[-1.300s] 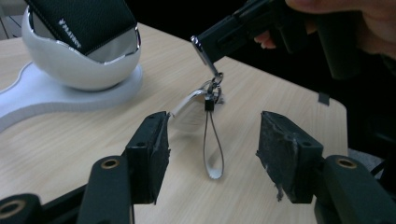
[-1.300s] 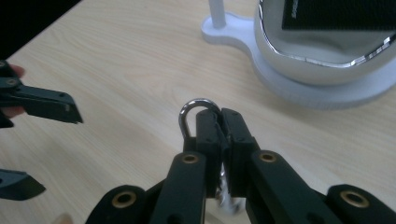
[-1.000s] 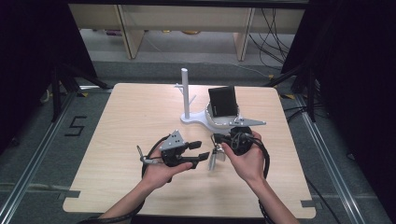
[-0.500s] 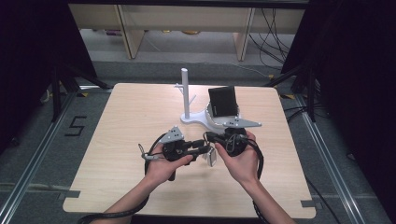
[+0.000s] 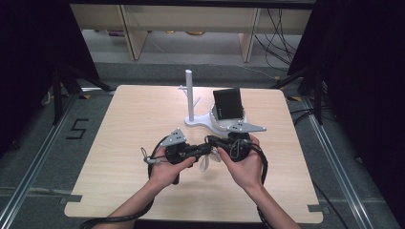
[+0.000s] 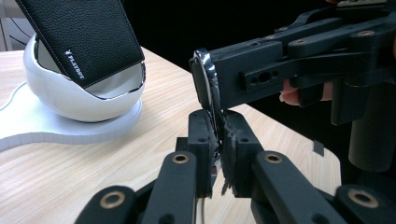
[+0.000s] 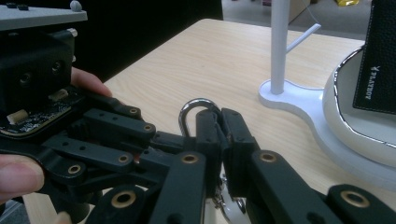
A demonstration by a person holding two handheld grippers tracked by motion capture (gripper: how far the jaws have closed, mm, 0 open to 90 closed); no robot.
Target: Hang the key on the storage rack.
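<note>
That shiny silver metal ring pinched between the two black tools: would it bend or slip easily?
The shiny silver metal ring looks rigid, so it probably keeps its shape between the left hand-held gripper and right hand-held gripper. Its polished surface may be slippery. Being thin, it is probably light.

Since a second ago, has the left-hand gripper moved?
Yes. The left gripper swung rightward toward the white stand, meeting the right gripper.

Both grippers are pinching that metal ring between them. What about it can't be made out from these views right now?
- Ring: right gripper view shows its top arc; the right gripper covers the rest.
- Left gripper view: the left gripper hides the ring's lower part.
- High view: the pale piece hanging below is too small to identify.
</note>
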